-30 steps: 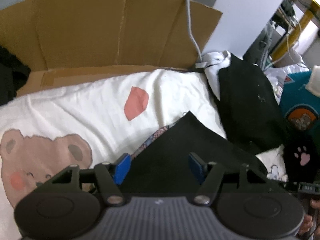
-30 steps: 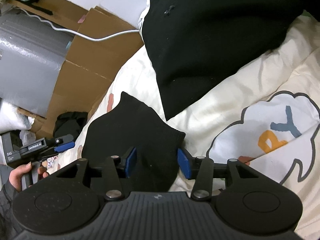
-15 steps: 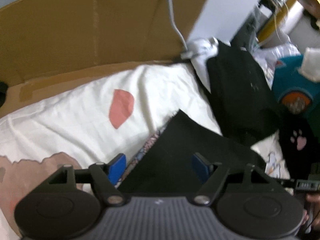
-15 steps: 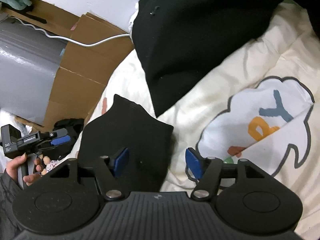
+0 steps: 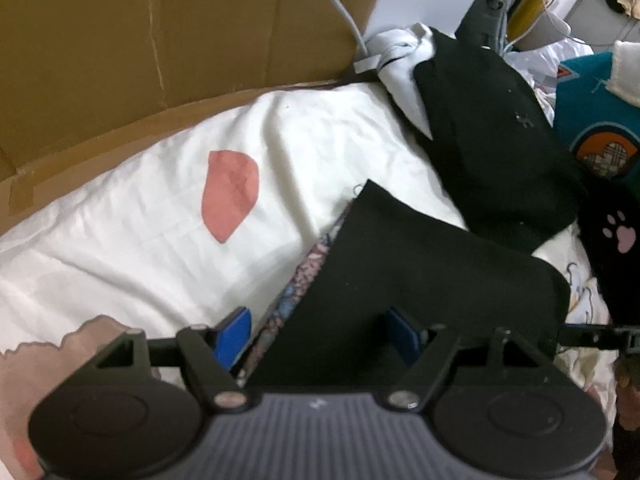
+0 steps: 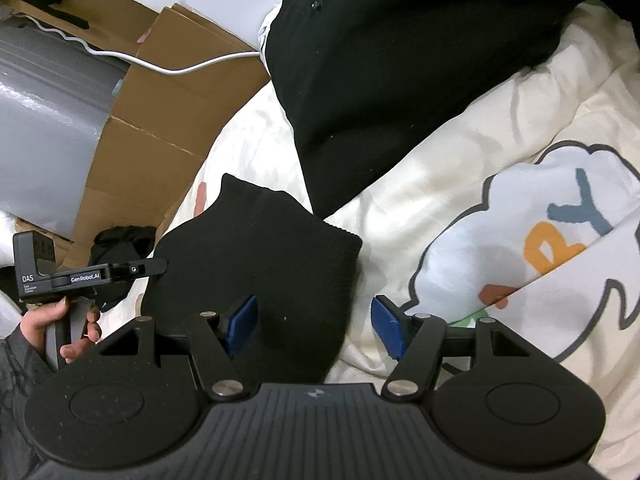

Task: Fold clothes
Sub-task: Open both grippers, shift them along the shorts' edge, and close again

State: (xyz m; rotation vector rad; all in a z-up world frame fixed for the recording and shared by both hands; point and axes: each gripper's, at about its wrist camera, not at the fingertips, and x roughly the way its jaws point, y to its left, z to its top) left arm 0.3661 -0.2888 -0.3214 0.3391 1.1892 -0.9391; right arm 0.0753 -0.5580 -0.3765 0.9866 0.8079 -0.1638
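Observation:
A small folded black garment (image 5: pixel 420 280) lies on the white printed bedding (image 5: pixel 140 240), with a patterned edge (image 5: pixel 304 276) showing under its left side. My left gripper (image 5: pixel 318 338) hovers open over the garment's near left edge, its blue pads apart and pressing on nothing. In the right wrist view the same black garment (image 6: pixel 260 264) lies below my right gripper (image 6: pixel 314 324), which is open astride its near right corner. A hand holds the left gripper (image 6: pixel 158 267) at the garment's left side.
A larger black garment (image 5: pixel 492 140) lies behind on the bedding (image 6: pixel 480 160). Brown cardboard (image 5: pixel 160 40) with a white cable (image 5: pixel 340 0) walls the far side. A teal garment (image 5: pixel 592 120) lies to the right, and a grey panel (image 6: pixel 40 120) stands to the left.
Both grippers' jaws have spread wider. The left gripper has sunk closer to the small black garment and tilted. The right gripper has stayed over the garment's corner.

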